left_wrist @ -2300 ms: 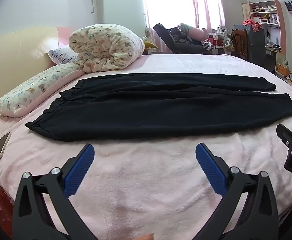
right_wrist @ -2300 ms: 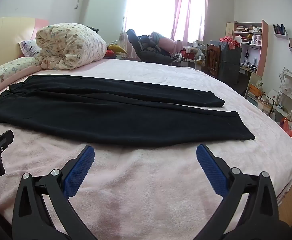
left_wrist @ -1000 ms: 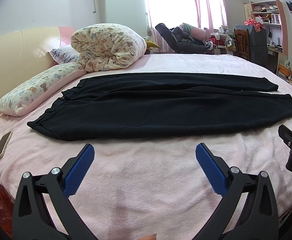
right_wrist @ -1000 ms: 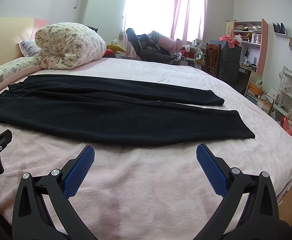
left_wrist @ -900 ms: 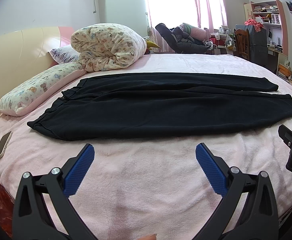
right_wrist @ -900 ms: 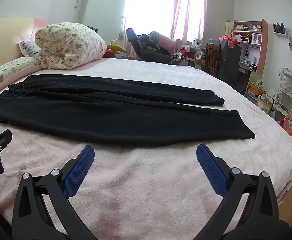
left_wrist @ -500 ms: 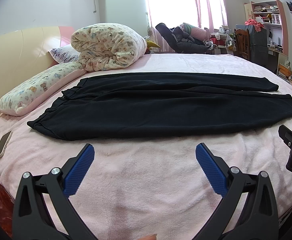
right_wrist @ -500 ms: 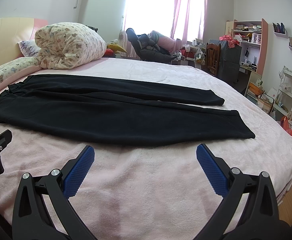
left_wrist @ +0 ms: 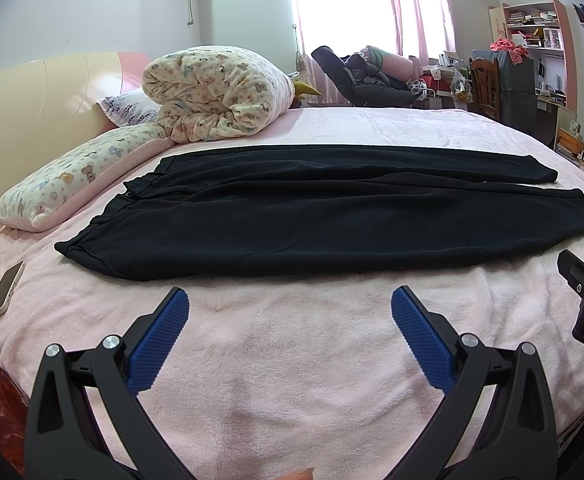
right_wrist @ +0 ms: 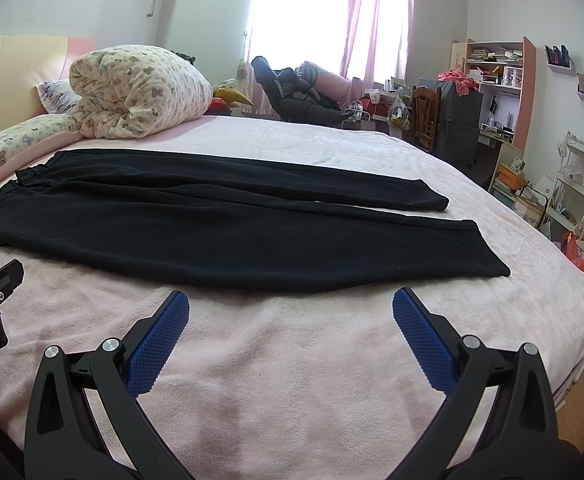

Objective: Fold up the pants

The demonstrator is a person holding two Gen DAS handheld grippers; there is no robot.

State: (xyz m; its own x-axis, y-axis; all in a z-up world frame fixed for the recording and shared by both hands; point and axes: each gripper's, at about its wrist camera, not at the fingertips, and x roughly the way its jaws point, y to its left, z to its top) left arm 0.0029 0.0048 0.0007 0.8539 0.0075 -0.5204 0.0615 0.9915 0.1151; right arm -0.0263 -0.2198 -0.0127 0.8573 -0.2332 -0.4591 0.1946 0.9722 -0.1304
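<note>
Still unfolded, the black pants [left_wrist: 332,216] are lying flat on the bed [left_wrist: 292,360]; I am holding my left claw [left_wrist: 289,312] and right claw [right_wrist: 290,314] spread wide, gripping nothing.

Bed [left_wrist: 292,360]: covered by a pink fleece blanket, headboard end to the left.
Pants [left_wrist: 312,216]: black, lying flat across the middle of the bed, waistband toward the headboard end, both legs stretched toward the foot end, side by side.
Rolled quilt [left_wrist: 215,92]: bear print, at the far headboard corner.
Pillow [left_wrist: 79,172]: long, bear print, along the headboard edge, near the waistband.
Phone [left_wrist: 5,291]: near the front headboard corner, apart from the pants.
</note>
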